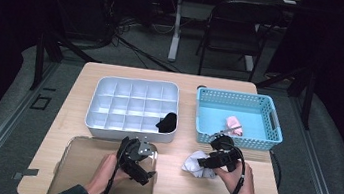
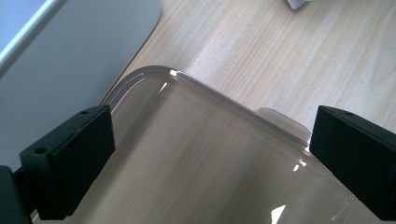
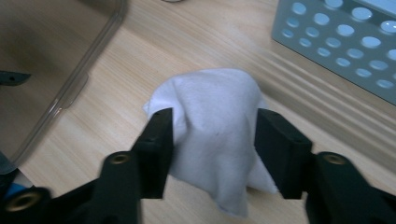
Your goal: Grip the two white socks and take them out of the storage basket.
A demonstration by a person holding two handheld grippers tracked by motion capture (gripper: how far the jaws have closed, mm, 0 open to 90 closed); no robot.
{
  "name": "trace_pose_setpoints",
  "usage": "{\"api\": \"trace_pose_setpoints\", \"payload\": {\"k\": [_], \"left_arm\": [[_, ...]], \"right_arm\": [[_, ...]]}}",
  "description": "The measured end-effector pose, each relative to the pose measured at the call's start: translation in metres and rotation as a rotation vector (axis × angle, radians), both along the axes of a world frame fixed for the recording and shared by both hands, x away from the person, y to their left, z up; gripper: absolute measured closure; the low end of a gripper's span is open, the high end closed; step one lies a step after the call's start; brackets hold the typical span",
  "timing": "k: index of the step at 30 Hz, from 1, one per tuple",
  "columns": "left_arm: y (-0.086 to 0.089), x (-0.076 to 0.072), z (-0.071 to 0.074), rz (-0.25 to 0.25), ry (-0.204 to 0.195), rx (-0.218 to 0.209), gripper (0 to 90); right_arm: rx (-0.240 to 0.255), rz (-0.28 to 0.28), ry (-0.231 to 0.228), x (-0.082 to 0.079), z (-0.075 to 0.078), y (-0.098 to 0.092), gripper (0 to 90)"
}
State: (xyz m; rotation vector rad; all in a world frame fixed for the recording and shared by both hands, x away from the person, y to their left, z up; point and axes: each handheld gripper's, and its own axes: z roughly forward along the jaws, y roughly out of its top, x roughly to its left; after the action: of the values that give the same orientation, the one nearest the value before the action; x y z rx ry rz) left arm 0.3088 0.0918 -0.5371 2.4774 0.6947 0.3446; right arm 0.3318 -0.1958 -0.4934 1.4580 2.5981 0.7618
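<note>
From the high view, the desk (image 1: 74, 175) has a grey divided tray (image 1: 133, 106) at the back left with a black sock (image 1: 167, 121) in its near right corner, and a blue basket (image 1: 238, 118) to its right with a pink cloth (image 1: 233, 125) inside. A clear plastic lid (image 1: 80, 165) lies at the near left, and the left claw (image 1: 145, 176) sits over its right end. The right claw (image 1: 200, 162) is at a white cloth (image 1: 192, 162) lying on the desk just in front of the basket. In the left gripper view the left claw (image 2: 205, 154) is spread wide with nothing in it, just the corner of the lid (image 2: 196, 154) underneath. In the right gripper view the right claw (image 3: 214, 140) is about half open around the white cloth (image 3: 217, 126); both jaws sit right up against the bunched fabric, though I can't tell if they're actually squeezing it. The cloth rests on the desk between the lid's edge (image 3: 88, 70) and the basket (image 3: 345, 51).
</note>
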Motion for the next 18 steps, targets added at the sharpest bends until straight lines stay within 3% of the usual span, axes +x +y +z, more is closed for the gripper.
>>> {"api": "trace_pose_setpoints", "payload": {"k": [5, 8, 15, 18], "left_arm": [[-0.001, 0.000, -0.001, -0.004, 0.003, 0.005, 0.2], [-0.001, 0.001, -0.002, -0.006, 0.007, 0.010, 0.2], [-0.003, 0.001, -0.003, -0.016, 0.018, 0.012, 0.2], [-0.004, 0.001, -0.004, -0.022, 0.028, 0.013, 0.2]], "right_arm": [[-0.018, 0.028, 0.041, 0.002, -0.010, 0.007, 64.9], [-0.032, 0.042, 0.055, 0.002, -0.015, 0.011, 68.0], [-0.048, 0.064, 0.094, 0.004, -0.031, 0.020, 68.5], [-0.072, 0.095, 0.121, 0.006, -0.035, 0.023, 63.4]]}}
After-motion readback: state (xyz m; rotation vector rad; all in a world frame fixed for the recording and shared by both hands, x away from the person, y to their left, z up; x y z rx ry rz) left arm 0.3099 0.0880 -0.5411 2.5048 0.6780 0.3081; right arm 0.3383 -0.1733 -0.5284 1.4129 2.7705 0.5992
